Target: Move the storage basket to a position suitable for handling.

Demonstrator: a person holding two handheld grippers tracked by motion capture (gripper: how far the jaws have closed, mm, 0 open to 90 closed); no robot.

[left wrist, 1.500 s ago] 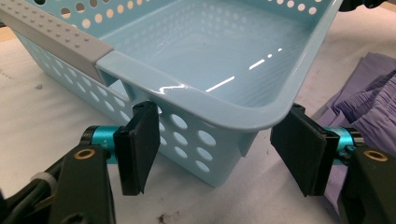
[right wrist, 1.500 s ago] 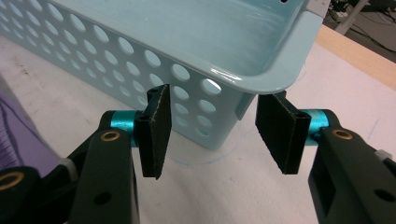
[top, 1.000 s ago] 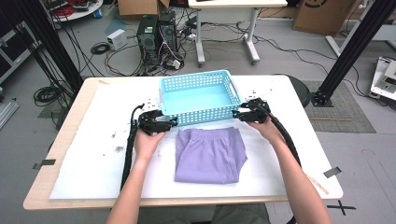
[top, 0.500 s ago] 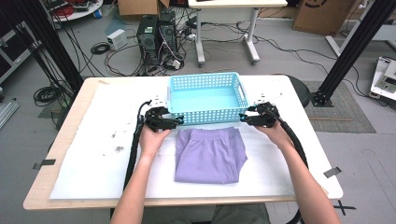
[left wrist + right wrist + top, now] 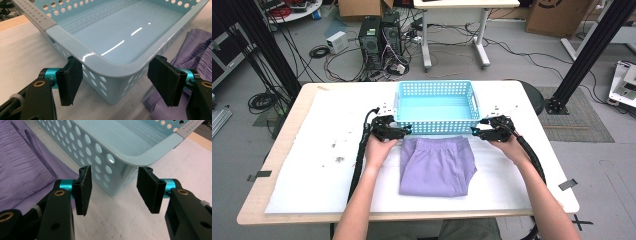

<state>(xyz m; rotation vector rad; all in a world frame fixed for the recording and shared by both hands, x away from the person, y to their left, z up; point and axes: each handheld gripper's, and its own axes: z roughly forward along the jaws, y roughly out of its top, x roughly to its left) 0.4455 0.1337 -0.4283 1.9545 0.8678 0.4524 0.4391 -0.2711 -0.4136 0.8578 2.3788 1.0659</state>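
Both hands have slid right with the basket (image 5: 435,106) and now let go: the left hand-held gripper (image 5: 406,131) and right hand-held gripper (image 5: 475,132) gape wide at its near corners, the folded purple shorts (image 5: 437,165) lying between them, ready for loading.

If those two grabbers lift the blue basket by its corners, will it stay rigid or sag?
The blue basket looks like thin moulded plastic with perforated walls and nothing inside, so probably light. Its thick rolled rim suggests it would mostly hold its shape, perhaps twisting slightly. Its glossy surface might slip between the open left gripper and right gripper.
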